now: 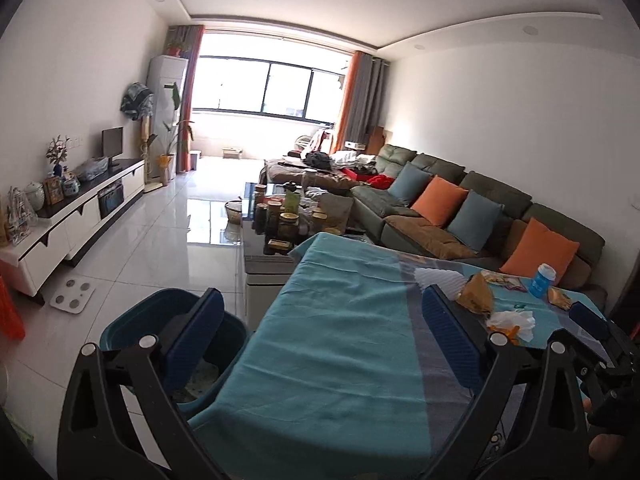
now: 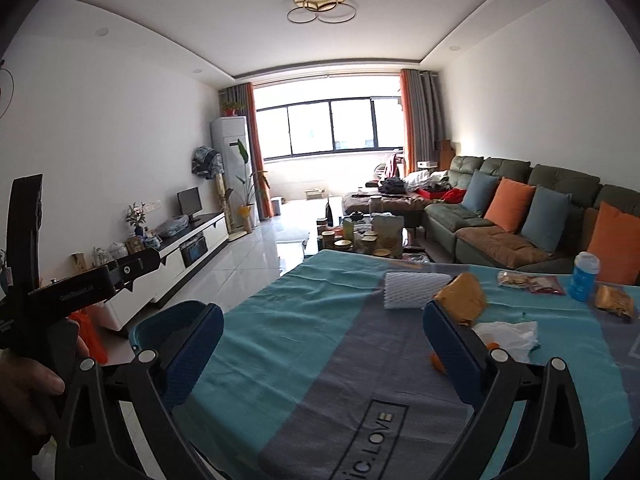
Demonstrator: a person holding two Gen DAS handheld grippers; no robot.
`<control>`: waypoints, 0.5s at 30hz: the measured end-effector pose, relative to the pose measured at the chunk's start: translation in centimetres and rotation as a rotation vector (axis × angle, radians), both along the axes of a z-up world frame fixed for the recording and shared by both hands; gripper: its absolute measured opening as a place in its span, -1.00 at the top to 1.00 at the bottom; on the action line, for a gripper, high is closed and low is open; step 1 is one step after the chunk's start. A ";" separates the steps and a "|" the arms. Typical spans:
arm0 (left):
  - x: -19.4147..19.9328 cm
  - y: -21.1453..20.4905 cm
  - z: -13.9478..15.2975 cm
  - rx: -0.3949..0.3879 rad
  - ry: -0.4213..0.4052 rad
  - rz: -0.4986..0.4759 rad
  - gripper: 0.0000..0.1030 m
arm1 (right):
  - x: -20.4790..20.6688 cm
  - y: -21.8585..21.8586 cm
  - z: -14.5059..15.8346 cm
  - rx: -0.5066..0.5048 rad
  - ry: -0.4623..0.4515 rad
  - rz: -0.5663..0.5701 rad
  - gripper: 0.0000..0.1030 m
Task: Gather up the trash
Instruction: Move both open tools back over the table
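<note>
1. Currently, a bin (image 1: 132,320) is seen at the far left, on the floor against the table's left edge, below the cloth (image 1: 340,320).
2. Left gripper (image 1: 320,312): its jaws are held wide apart and nothing is gripped; it is positioned over bare cloth.
3. Right gripper (image 2: 324,328): its jaws are likewise spread and empty.
4. Trash is grouped to the right of both grippers: a white foam sleeve (image 2: 416,288), a brown wrapper (image 2: 464,300), and a crumpled tissue (image 2: 508,336) with orange scraps (image 2: 436,362).
5. The tissue is judged nearest, just beside the right gripper's right finger (image 2: 452,344); the right hand is nearer.
6. No clear long axis is presented by the tissue.
7. A blue bottle (image 2: 584,276) and a snack bag (image 2: 528,282) lie farther right.
</note>
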State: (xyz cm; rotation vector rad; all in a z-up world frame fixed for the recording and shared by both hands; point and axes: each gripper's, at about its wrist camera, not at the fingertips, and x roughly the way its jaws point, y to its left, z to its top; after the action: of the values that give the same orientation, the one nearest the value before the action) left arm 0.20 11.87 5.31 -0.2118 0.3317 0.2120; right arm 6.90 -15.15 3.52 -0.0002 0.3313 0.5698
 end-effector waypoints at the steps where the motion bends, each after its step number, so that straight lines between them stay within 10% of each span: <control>1: -0.1 -0.7 0.0 0.011 -0.003 -0.011 -0.89 | -0.5 -0.8 0.0 -0.004 -0.010 -0.011 -0.87; 15: -1.3 -6.8 -0.6 0.030 -0.049 -0.138 -0.89 | -3.5 -6.9 0.1 -0.015 -0.065 -0.185 -0.87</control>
State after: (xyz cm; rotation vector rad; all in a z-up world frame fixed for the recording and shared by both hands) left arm -1.12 5.06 4.75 -0.1637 0.2926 0.0755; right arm 3.36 -22.08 3.58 -0.0022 0.2691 0.3829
